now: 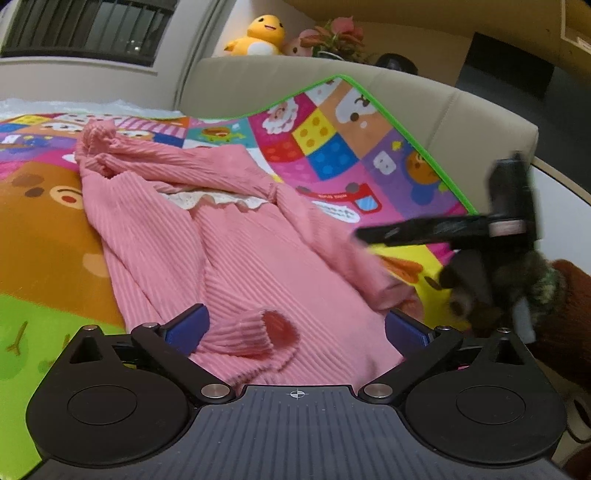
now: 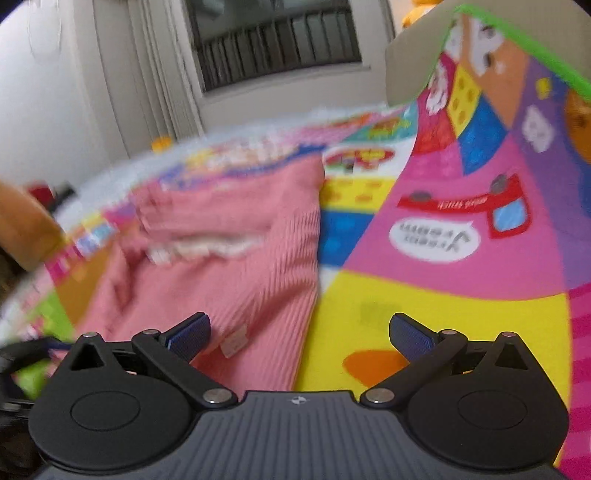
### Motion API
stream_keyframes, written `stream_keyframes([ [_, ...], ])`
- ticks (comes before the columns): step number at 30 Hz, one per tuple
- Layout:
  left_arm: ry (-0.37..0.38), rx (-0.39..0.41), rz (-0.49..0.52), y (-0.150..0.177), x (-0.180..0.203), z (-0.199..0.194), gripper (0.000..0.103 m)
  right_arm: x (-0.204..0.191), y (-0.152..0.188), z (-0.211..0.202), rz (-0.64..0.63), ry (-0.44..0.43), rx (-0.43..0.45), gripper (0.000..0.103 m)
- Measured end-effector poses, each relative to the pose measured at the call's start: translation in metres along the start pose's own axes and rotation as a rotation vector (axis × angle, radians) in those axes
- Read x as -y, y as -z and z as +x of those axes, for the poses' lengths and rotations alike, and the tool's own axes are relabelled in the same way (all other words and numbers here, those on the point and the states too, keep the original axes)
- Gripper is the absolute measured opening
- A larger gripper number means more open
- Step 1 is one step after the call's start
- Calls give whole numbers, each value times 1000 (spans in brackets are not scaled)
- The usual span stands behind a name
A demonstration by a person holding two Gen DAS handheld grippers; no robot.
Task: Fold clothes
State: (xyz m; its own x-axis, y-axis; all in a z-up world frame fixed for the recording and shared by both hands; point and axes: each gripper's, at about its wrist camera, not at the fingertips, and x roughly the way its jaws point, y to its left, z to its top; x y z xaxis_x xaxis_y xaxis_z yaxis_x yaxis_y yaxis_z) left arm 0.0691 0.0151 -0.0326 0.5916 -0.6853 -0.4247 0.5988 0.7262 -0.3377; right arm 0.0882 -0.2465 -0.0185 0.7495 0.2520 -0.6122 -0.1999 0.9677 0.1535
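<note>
A pink ribbed sweater with a white lace collar lies spread on a colourful play mat. One sleeve is folded across the chest; its cuff lies between the fingers of my left gripper, which is open just above the hem. At the right of the left wrist view, a hand holds my right gripper over the sweater's right edge, blurred. In the right wrist view my right gripper is open, straddling the edge of the sweater, left finger over the fabric, right finger over the mat.
The mat's green-edged far side leans up against a beige sofa. A yellow plush duck and flowers sit on top of the sofa. A barred window stands behind.
</note>
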Motion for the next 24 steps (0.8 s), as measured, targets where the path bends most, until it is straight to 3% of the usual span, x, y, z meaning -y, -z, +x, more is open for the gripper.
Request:
stream_keyframes([
  [2,7,-7,-5,0,3,-6,103,-12,9,14,-74,41,-40,103],
  [4,24,-10,-15,-3,5,-13,103,-21,19,12,-129,75,12,103],
  [8,74,60,-54,-19,0,-30,103,-14,23,11,-98,54,35,103],
  [11,2,125,-177,-37,-24,-34,103,-13,27,9,-97,52,67,103],
  [15,-160,124,-354,-57,-66,-18,101,-17,33,9,-110,68,113,103],
  [16,-200,122,-388,-61,-75,-12,98,-16,34,8,-105,64,119,103],
  [18,-239,121,-419,-69,-88,-2,82,-15,35,7,-95,55,128,103],
  [20,-268,98,-426,-77,-96,13,54,-13,36,7,-88,48,138,103],
  [22,-286,75,-421,-85,-101,28,44,-13,37,7,-88,46,149,103],
  [24,-282,55,-399,-90,-101,41,42,-13,39,7,-86,43,157,103],
])
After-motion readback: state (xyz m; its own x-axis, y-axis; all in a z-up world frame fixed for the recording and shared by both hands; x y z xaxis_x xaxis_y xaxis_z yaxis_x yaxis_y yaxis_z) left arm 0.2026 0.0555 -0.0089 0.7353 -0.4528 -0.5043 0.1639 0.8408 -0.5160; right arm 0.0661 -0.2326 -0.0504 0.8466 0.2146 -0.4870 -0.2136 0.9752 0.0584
